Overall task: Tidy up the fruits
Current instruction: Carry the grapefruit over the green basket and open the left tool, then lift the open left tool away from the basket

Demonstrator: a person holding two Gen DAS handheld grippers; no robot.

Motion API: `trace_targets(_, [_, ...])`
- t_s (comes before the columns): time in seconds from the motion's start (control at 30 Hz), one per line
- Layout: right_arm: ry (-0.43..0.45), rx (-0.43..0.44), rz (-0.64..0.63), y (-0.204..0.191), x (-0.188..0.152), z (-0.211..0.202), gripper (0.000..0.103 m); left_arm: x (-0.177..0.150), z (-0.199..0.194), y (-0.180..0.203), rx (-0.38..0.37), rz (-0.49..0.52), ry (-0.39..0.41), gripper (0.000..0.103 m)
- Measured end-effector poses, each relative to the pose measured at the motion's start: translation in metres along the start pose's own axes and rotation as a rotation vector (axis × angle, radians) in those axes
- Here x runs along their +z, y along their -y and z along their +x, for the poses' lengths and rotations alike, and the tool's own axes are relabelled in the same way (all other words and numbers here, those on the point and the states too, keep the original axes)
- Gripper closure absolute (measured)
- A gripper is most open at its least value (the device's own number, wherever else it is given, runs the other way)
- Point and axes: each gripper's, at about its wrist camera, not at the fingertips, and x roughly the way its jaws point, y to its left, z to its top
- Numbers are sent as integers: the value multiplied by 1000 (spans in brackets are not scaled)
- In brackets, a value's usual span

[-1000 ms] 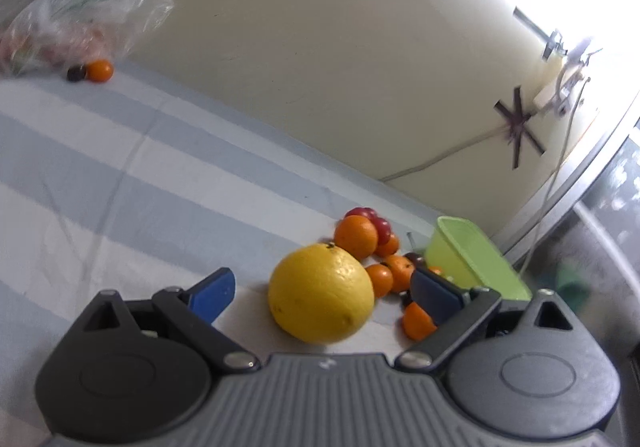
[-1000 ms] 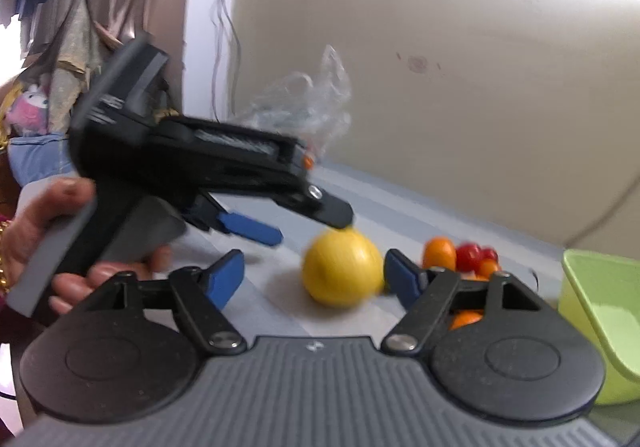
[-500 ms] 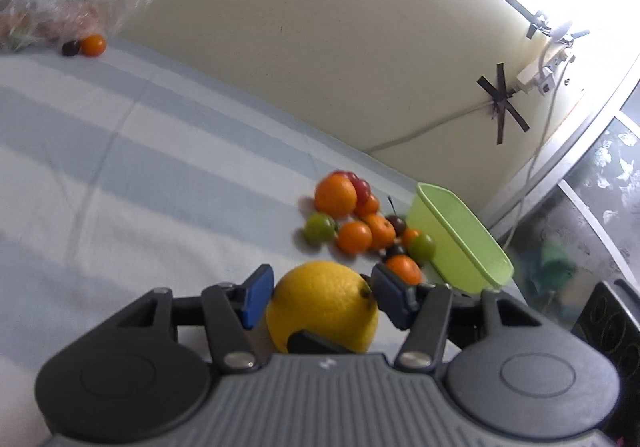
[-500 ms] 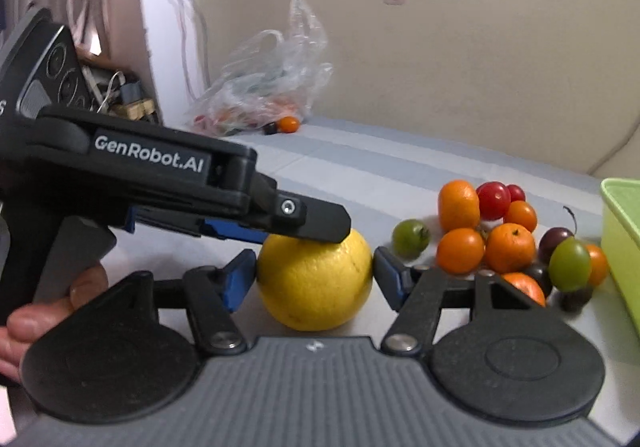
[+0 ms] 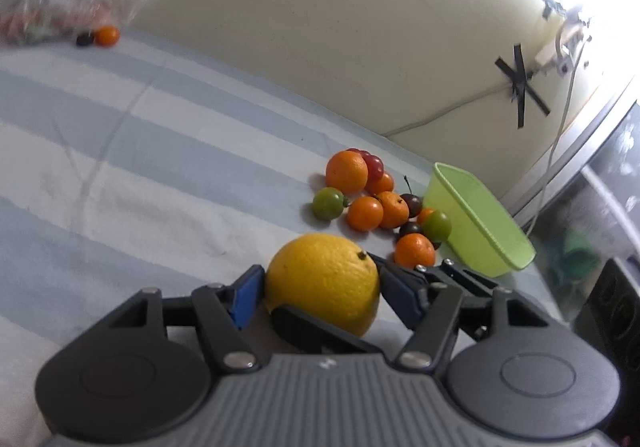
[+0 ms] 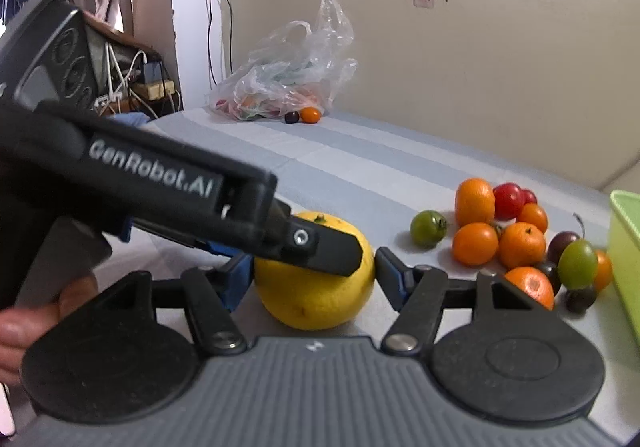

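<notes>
My left tool [image 5: 320,289] clamps the yellow citrus [image 5: 323,283]; my right tool [image 6: 314,273] brackets it, contact unclear; green bin [image 5: 478,219] lies right.

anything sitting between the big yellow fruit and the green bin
Yes. The pile of small fruits lies on the striped cloth between the big yellow fruit and the green bin, right up to its near wall. Both grippers flank the fruit: left gripper, right gripper.

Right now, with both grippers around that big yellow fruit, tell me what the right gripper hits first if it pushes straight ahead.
The right gripper would meet the large yellow citrus first; it already sits between the fingers, seemingly touching.
</notes>
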Motion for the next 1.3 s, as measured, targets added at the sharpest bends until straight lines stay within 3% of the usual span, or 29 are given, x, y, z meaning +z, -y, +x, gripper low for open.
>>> trace_targets(0.1, [7,-6,30,3,-3,-10,36,6,1,23,-6,45,0,38])
trace_targets(0.23, [82,-70,37,16,-3,-39,37,22,18,68,-68,127,6,38])
trace_targets(0.43, [205,-292,43,73,-3,-90,36,42,84,159,-189,278,-8,37])
trace_targets(0.6, [205,-472,46,125,-12,-108,36,44,149,210,-228,323,-79,37])
trace_targets(0.77, [178,-541,118,162,-27,-103,36,33,184,230,-182,332,-109,36])
trace_targets(1.0, [83,-589,176,178,-38,-92,35,23,201,240,-165,372,-108,29])
trace_targets(1.1, [120,-621,155,175,-37,-98,32,24,190,241,-169,390,-67,27])
trace_targets(1.3, [229,-572,173,180,-46,-116,30,38,128,217,-207,363,44,27])
